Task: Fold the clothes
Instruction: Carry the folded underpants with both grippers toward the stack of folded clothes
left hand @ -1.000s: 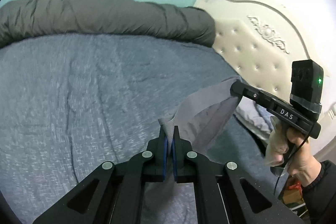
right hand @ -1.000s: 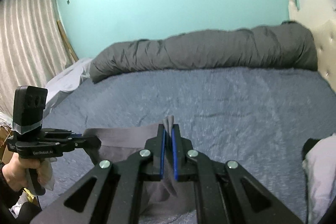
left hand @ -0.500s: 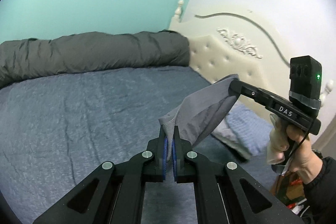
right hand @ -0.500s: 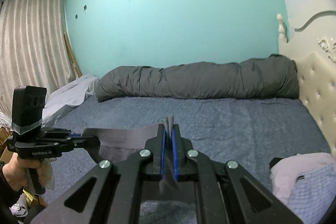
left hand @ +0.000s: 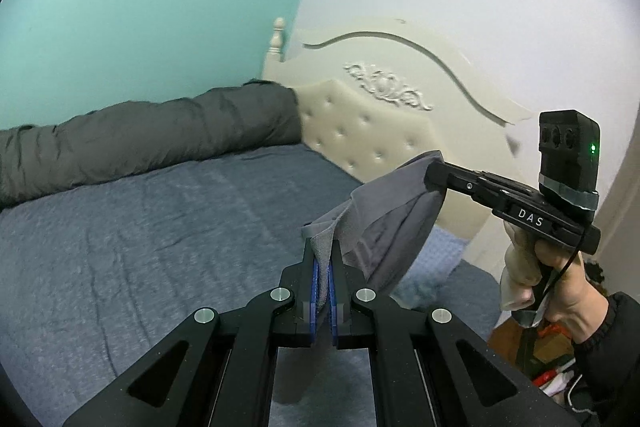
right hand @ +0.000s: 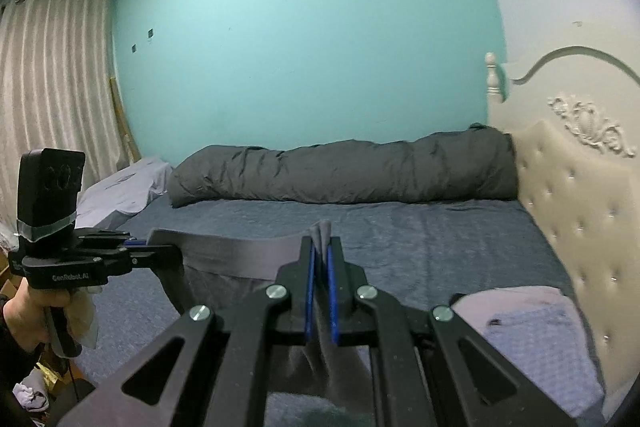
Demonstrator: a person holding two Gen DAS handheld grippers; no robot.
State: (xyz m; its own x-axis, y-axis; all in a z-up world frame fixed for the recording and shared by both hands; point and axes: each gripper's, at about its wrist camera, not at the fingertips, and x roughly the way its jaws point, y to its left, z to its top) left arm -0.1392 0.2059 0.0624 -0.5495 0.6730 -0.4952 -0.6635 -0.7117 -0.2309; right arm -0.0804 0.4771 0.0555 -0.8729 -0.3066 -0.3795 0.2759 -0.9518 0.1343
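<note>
A grey garment (left hand: 394,211) hangs stretched in the air between my two grippers, above the blue bed (left hand: 140,227). My left gripper (left hand: 323,251) is shut on one corner of it. My right gripper (right hand: 320,247) is shut on the other corner. In the left wrist view the right gripper (left hand: 434,175) shows at the right, pinching the cloth. In the right wrist view the left gripper (right hand: 172,251) shows at the left, and the garment (right hand: 240,251) spans between the two. Its lower part hangs out of sight below both.
A rolled dark grey duvet (right hand: 344,171) lies along the far side of the bed by the teal wall. A cream tufted headboard (left hand: 360,123) stands at the right. A light blue pillow (right hand: 532,339) lies near it. Curtains (right hand: 52,87) hang at the left.
Both grippers have risen and tilted up with the garment: more wall and headboard shows and less bed. The cloth stays pinched at both corners.
</note>
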